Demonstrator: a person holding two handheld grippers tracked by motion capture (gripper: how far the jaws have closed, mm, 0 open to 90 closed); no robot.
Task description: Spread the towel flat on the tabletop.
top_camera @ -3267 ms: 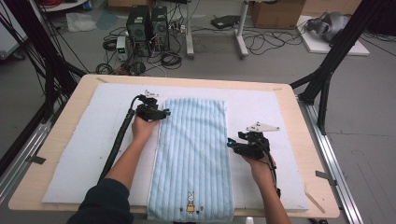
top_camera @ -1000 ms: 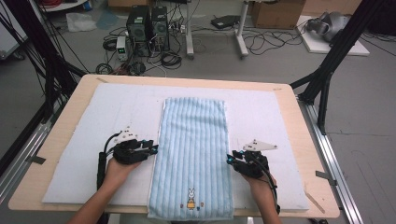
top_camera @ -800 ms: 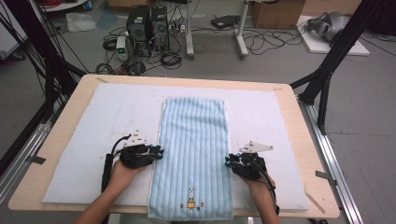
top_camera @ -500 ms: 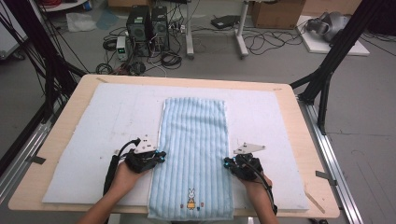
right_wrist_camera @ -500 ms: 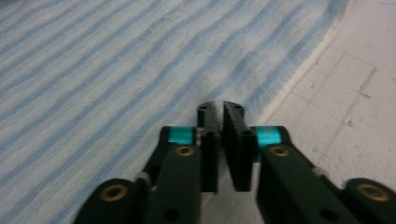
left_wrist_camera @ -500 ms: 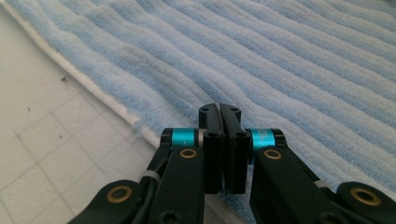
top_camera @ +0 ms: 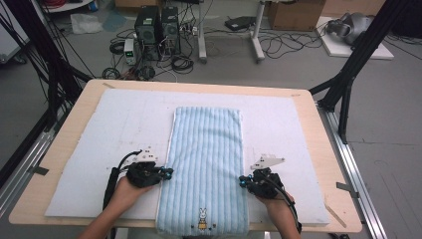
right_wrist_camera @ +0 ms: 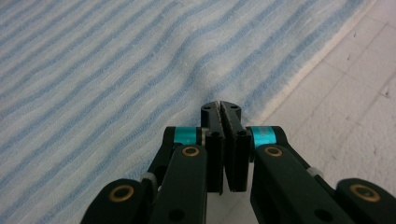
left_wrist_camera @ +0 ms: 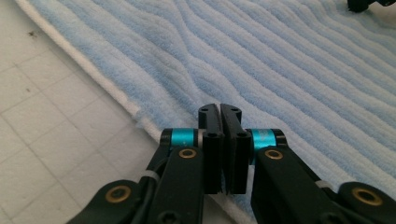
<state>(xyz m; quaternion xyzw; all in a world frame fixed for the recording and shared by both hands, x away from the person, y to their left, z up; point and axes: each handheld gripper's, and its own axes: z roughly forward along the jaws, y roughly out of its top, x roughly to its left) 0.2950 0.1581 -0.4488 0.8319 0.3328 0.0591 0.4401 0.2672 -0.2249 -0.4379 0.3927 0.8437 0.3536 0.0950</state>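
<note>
Left gripper [top_camera: 168, 173] and right gripper [top_camera: 242, 181]: jaws have just closed, each clamped on one long edge of the blue striped towel [top_camera: 205, 164], which lies flat, centred on the white mat [top_camera: 99, 139].

From my remote station I saw a white mat [top_camera: 99, 144] covering the wooden counter [top_camera: 318, 129], with computer towers [top_camera: 158, 25], tangled cables [top_camera: 278, 45] and a cardboard box [top_camera: 293, 12] on the floor [top_camera: 388, 109] beyond.

A light blue striped towel [top_camera: 206, 164] lies flat lengthwise on the white mat [top_camera: 99, 134], its bunny-embroidered near end overhanging the table edge.
</note>
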